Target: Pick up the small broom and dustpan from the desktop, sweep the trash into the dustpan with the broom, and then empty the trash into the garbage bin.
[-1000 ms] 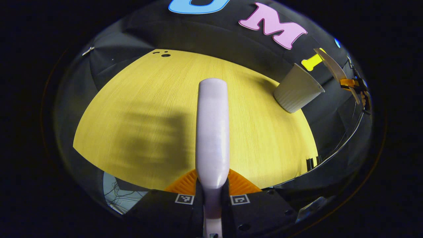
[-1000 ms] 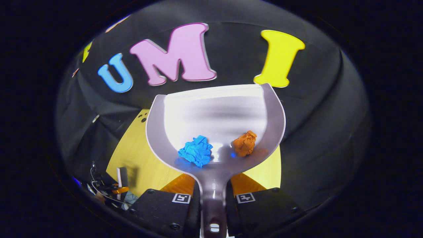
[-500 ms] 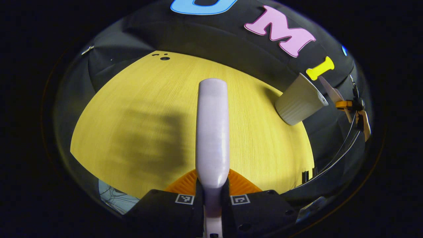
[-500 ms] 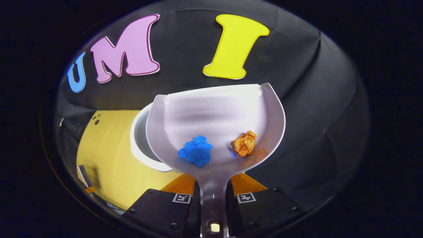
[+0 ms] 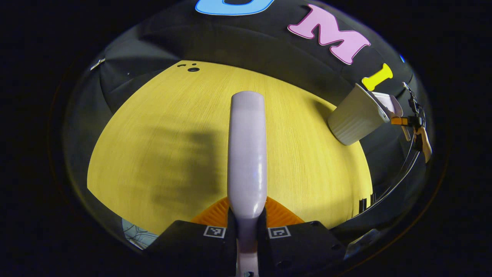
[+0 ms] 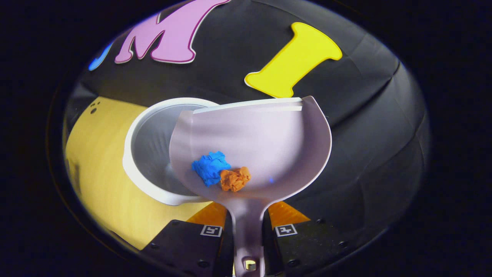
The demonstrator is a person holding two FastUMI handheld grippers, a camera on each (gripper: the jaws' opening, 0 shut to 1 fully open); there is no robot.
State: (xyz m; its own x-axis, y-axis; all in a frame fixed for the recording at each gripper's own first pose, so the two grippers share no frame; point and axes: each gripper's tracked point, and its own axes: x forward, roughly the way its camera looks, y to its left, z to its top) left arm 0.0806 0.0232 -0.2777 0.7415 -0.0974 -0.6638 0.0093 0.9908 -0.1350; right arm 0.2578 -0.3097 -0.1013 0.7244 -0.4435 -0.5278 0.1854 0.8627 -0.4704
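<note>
In the right gripper view, the right gripper [image 6: 248,227] at the bottom centre has both fingers clamped on the narrow handle of the pale lilac plastic dustpan [image 6: 253,142], whose scoop fills the middle of the frame. Two pieces of trash sit low in the pan near the handle end, touching each other: a crumpled blue paper ball [image 6: 209,167] and a crumpled orange paper ball [image 6: 234,179]. Behind and to the left of the pan is the round white plastic garbage bin [image 6: 132,169], its open mouth partly covered by the pan's left edge, standing on the yellow wood-grain desktop [image 6: 96,192].

In the left gripper view, the left gripper [image 5: 246,225] at the bottom centre grips the pale lilac broom handle [image 5: 246,150], which runs straight up the middle of the frame over the desktop; the bristles cannot be seen. The bin appears at the upper right there, with the dustpan's edge just beyond it.

The paper balls look very light and loose, so they will likely roll at the slightest tilt. The pan looks stiff, smooth and light; the handle is the sensible place to hold it. Its front lip probably needs to be over the bin's mouth before tipping, or the balls may drop onto the desktop.
</note>
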